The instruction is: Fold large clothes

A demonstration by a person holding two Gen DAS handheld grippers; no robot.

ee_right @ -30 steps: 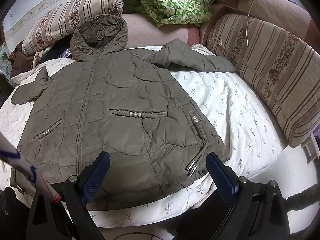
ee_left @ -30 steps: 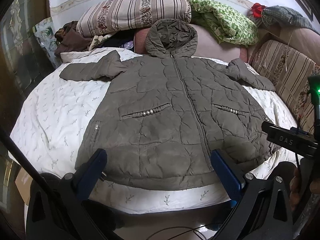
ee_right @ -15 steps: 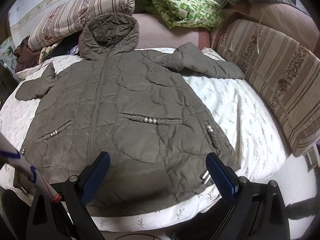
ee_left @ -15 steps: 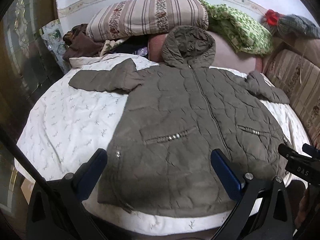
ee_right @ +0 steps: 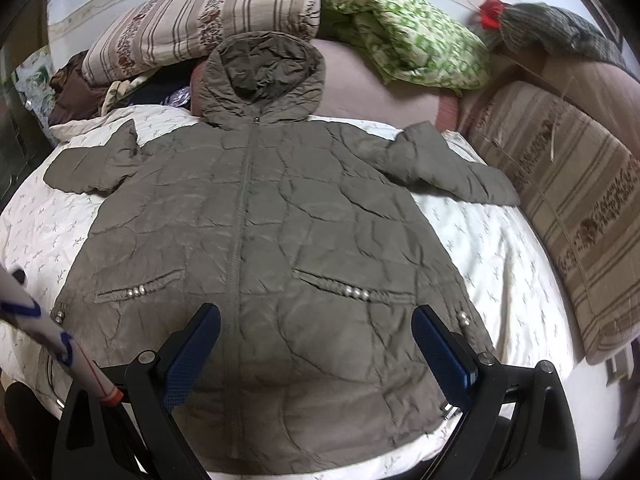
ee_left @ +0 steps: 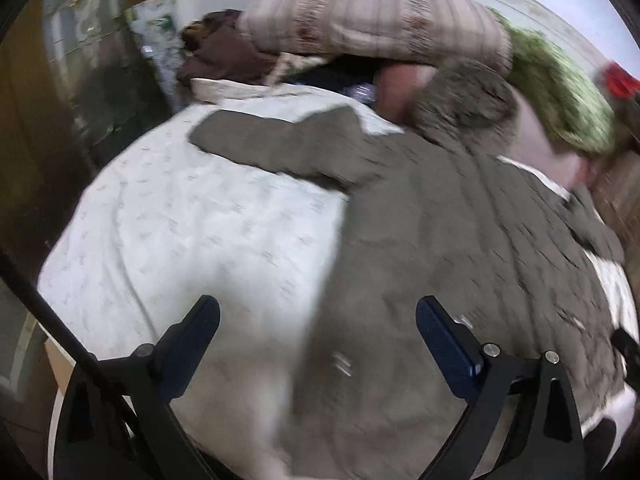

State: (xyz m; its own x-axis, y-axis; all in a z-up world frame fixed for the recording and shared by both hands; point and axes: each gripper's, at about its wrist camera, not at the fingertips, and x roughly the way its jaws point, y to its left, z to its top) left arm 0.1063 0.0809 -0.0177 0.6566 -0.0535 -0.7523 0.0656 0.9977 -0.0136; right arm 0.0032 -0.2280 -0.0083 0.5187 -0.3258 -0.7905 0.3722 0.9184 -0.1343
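Spread flat, zipped, on the bed (ee_right: pixel 500 264): olive hooded jacket (ee_right: pixel 280 216); above its hem, right gripper (ee_right: pixel 316 344) and left gripper (ee_left: pixel 318 334), fingers released.

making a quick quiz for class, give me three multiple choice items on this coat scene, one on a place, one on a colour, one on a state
1. Where does the coat's hood point?
A. toward the striped pillow
B. toward the tools
C. off the bed's side

2. What colour is the coat?
A. red
B. olive-grey
C. white

3. How does the coat lie?
A. folded in half
B. rolled up
C. spread flat, zipped, both sleeves out

Answers:
1 A, the hood lies at the far end by the pillow.
2 B, the quilted fabric is olive-grey on the white sheet.
3 C, the zip runs closed and each sleeve sticks outward; the left tool and right tool hover open.
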